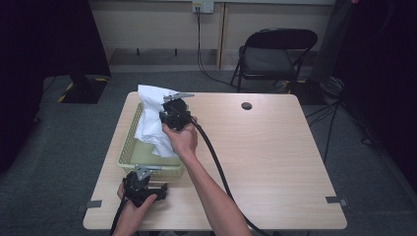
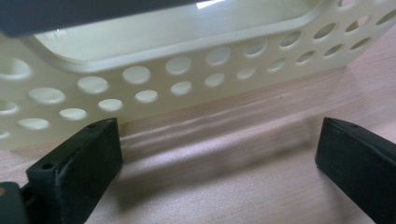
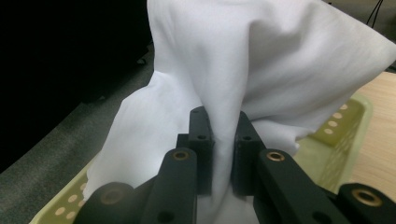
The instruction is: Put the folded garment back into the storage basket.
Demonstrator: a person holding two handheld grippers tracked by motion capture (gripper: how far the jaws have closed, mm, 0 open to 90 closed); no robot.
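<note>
A pale wooden rectangular table (image 1: 265,162) stands on grey carpet, with a black folding chair (image 1: 275,51) beyond its far edge. At the table's left side sits a pale yellow-green plastic basket with round holes in its walls (image 1: 129,147). A crumpled white cloth (image 1: 152,120) hangs over the far half of the basket, lifted partly above its rim. The right gripper (image 1: 164,115), held in the person's right hand (image 1: 183,138), is clenched on a fold of that cloth; in the right gripper view the fabric (image 3: 243,70) is pinched tightly between the two black jaws. The left gripper (image 1: 160,189) rests low at the table's near edge, just beside the basket's near wall (image 2: 196,70), its jaws spread wide with nothing between them.
</note>
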